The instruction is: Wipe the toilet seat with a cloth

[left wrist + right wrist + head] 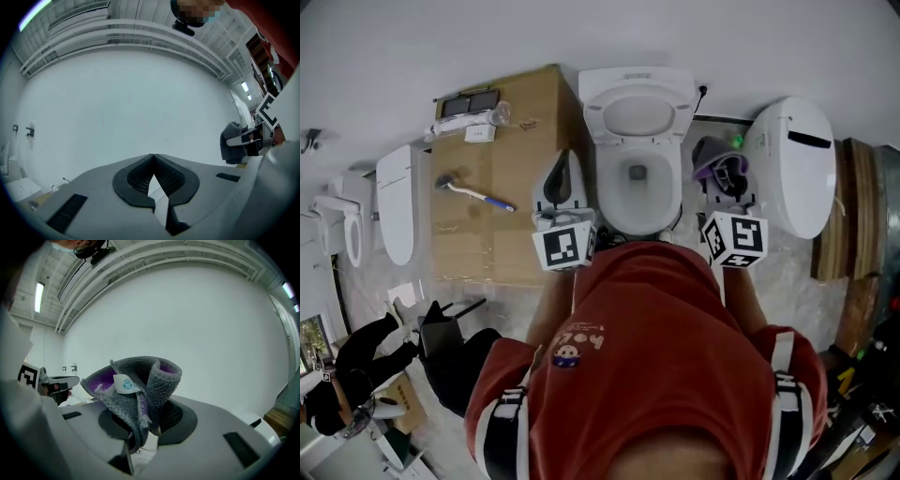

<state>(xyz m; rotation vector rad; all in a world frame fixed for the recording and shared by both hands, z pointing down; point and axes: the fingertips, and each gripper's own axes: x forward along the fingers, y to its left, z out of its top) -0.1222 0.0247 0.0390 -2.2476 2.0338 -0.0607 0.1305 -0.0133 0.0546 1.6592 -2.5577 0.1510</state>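
Note:
A white toilet (609, 192) stands straight ahead of me, its bowl open and its ring seat (592, 117) at the back. My left gripper (563, 159) points up beside the toilet's left edge; its jaws are shut with nothing between them, facing the white wall in the left gripper view (153, 157). Right of the bowl, my right gripper (719, 176) is shut on a bunched grey and purple cloth (717, 161). In the right gripper view the cloth (133, 383) with its white tag sticks up out of that gripper (143, 423). Neither gripper touches the toilet.
A cardboard box (502, 216) left of the toilet carries a blue-handled brush (472, 193) and small items. Another white toilet (797, 164) stands at the right, a third (394, 202) at the far left. My red shirt (666, 356) fills the foreground.

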